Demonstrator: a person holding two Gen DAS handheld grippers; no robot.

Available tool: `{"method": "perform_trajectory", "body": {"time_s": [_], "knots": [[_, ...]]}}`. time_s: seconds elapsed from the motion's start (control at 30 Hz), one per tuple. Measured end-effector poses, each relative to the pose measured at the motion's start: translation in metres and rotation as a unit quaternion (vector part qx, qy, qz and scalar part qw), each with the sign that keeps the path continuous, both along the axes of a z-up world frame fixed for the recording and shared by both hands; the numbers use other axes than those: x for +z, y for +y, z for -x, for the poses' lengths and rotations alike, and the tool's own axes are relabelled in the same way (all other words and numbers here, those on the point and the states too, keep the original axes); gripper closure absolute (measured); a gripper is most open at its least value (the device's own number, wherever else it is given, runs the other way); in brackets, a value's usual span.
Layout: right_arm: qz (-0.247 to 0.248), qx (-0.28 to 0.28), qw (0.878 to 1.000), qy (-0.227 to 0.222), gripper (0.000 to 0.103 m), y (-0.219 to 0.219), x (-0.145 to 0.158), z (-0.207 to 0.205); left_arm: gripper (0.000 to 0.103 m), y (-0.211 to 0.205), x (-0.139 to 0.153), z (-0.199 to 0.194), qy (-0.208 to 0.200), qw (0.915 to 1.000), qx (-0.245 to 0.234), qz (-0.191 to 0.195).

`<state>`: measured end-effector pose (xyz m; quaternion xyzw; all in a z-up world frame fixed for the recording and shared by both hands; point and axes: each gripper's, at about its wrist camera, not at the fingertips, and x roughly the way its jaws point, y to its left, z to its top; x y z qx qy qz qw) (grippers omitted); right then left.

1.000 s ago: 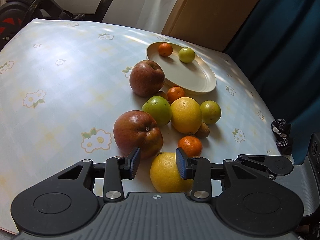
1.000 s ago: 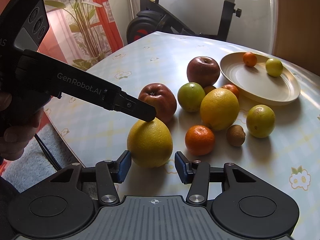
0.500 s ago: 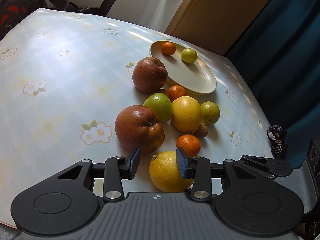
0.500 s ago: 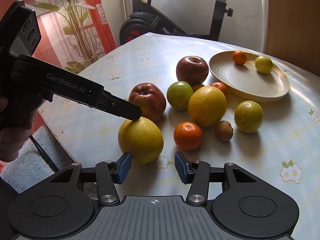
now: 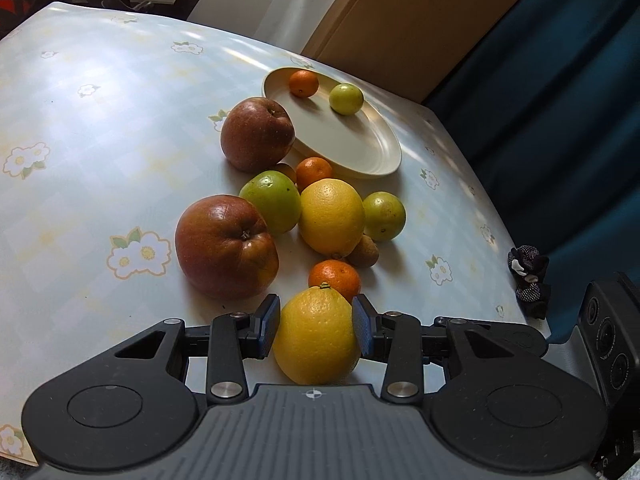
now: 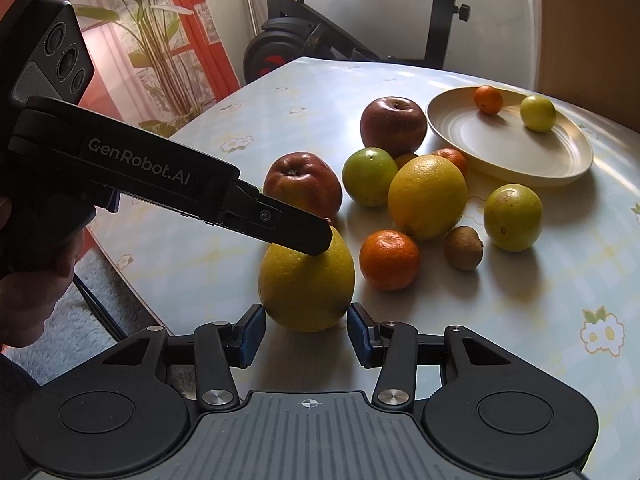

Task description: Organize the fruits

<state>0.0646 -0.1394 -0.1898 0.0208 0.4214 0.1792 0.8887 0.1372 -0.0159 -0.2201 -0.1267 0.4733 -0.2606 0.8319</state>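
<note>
Left gripper [image 5: 316, 322] pads flank the yellow citrus [image 5: 317, 336] at the table [image 5: 80, 92] edge, touching or nearly so; cannot tell if it grips. Right gripper [image 6: 306, 334] jaws open just beside the same fruit. Tangerine [image 5: 334, 275] just behind; plate [image 5: 360, 148] farther back.

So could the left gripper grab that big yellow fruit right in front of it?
Probably yes: the left gripper is open with its pads either side of the yellow fruit, nothing between them.
</note>
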Motion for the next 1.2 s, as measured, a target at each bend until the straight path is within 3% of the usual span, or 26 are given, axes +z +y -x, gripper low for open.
{"method": "perform_trajectory", "body": {"time_s": [0.23, 0.47, 0.8, 0.9, 1.03, 1.2], "knots": [[-0.02, -0.008, 1.0, -0.009, 0.057, -0.004, -0.003, -0.003, 0.061, 0.002, -0.002, -0.005, 0.009, 0.9999, 0.008, 0.012], [0.001, 0.005, 1.0, -0.021, 0.058, 0.002, -0.002, -0.003, 0.062, 0.0, -0.002, -0.015, 0.018, 0.9998, 0.003, 0.009], [-0.038, -0.01, 0.999, -0.015, 0.054, -0.007, -0.008, -0.009, 0.061, -0.005, -0.004, -0.012, -0.003, 1.0, 0.0, 0.0], [-0.02, -0.006, 1.0, -0.015, 0.056, -0.002, -0.005, -0.009, 0.062, -0.005, -0.003, -0.01, -0.006, 1.0, 0.004, -0.001], [-0.017, -0.002, 0.999, -0.038, 0.056, -0.003, 0.006, -0.005, 0.062, -0.004, 0.009, -0.004, -0.03, 0.9995, 0.007, 0.001], [-0.006, 0.002, 0.997, -0.08, 0.056, -0.005, 0.034, -0.012, 0.062, -0.009, 0.039, 0.003, -0.096, 0.9951, 0.023, 0.005]]}}
